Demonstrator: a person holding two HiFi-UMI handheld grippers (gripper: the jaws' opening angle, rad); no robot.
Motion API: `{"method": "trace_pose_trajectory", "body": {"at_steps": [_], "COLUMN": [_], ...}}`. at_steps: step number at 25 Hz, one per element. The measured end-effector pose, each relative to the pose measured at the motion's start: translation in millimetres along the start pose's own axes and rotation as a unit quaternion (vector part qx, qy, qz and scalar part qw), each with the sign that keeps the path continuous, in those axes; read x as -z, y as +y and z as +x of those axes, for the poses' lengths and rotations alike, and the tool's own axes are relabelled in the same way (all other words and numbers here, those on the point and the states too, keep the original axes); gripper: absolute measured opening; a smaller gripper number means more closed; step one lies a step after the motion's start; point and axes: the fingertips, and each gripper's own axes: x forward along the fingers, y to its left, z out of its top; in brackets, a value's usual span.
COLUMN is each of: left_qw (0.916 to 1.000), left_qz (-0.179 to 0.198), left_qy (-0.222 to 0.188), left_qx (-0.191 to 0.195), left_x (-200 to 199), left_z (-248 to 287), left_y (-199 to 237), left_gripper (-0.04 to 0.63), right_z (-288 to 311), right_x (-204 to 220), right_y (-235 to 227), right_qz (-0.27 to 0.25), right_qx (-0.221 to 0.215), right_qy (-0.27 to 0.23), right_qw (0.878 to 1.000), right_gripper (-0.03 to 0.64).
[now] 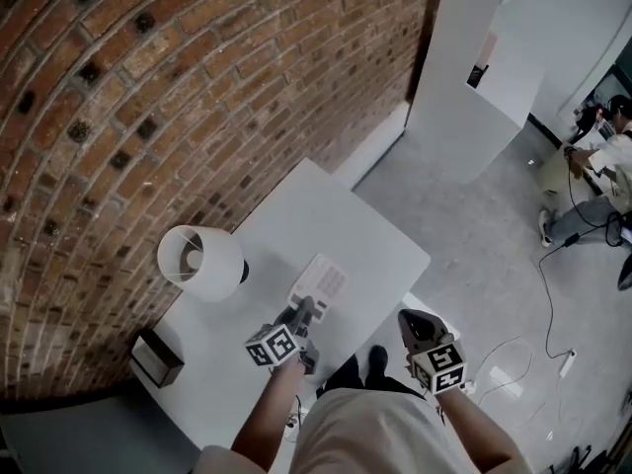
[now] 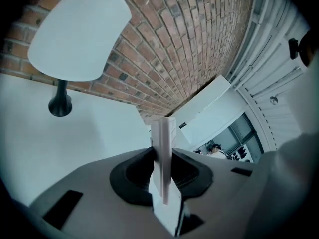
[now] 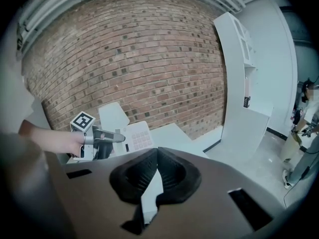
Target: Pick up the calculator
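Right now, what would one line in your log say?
left gripper: shut on calculator | calculator: held over table | right gripper: shut, empty

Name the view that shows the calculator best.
The right gripper view: the calculator faces the camera, keys visible, with the left gripper clamped on its edge. The head view shows it small, from above. The left gripper view shows only its thin edge between the jaws.
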Motion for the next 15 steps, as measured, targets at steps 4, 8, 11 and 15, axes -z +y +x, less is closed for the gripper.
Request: {"method": "trace_pose_trajectory", "body": {"at_steps": [4,8,11,15], "left_qw": [0.9994,0.9979,0.9961,0.9932], "left_qz": [-0.002,0.003,0.013,0.009], "left_qy": [-0.033,-0.065,-0.087,-0.115], "left_qx": [-0.006,-0.007,-0.012,-0.018], "left_x": [6.0,11.6,16.1,20.7], "left_z": [-36.8,-70.1,-91.9,-116.0], "left_y": [-20.9,-41.6,-54.1,-64.4], "left_gripper": [0.098,0.098,0.098,0.098], "right_z": [-18.7,-34.0,-43.5,-51.9], "right_x": [-7.2,-13.1,-19.7,-32.9], "right_y": [5.6,8.1,10.2,20.9], "right_qz": [-0.004,-0.012,-0.026,-0.051], "right_qx": [-0.019,-0.034,-0.048,-0.079], "right_qy": [-0.016,-0.035,-0.048,-0.062], "right_qw": [1.0,0.999,0.997,0.994], "right_gripper": [0.012,0.012,0.012,0.012]}}
